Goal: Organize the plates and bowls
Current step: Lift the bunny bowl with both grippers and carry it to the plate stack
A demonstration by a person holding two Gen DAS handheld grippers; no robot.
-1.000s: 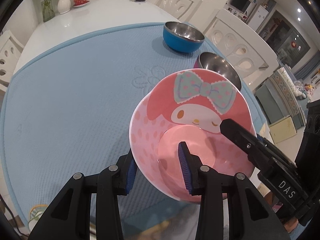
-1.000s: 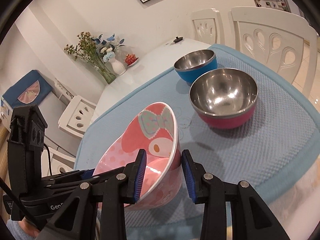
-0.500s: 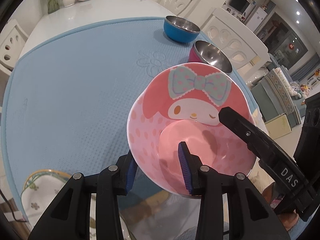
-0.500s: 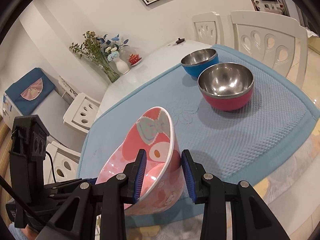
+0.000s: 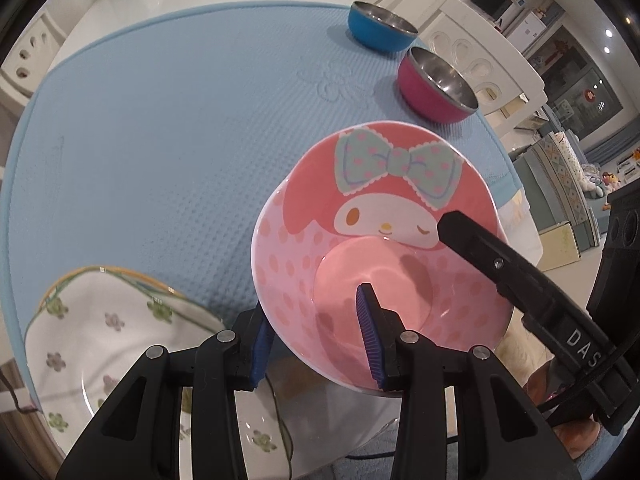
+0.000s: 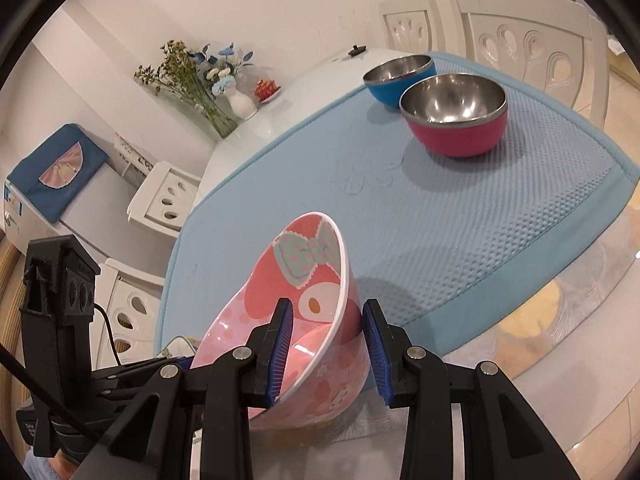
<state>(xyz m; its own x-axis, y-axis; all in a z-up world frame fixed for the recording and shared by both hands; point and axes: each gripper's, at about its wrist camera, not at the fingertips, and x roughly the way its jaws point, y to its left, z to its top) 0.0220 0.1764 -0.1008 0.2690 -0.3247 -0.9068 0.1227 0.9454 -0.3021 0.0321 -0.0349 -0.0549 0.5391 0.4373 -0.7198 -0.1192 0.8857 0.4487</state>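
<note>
A: How are the grippers set?
B: The left gripper (image 5: 316, 338) and the right gripper (image 6: 327, 350) are each clamped on the rim of the pink bowl (image 5: 380, 248), one finger inside, one outside.

A: How is the bowl marked and placed?
B: A bow-wearing cartoon face is printed inside; it is held tilted above the near edge of the blue mat (image 5: 168, 120), beside a flowered plate (image 5: 104, 332).

A: And farther out?
B: A magenta steel bowl (image 6: 454, 120) and a blue steel bowl (image 6: 400, 78) are seen empty on the mat.

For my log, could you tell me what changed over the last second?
Both grippers, left and right, carried the pink bowl back toward the near table edge, bringing a floral plate into view. Both stay clamped on its rim; the blue bowl and red bowl stayed put.
</note>
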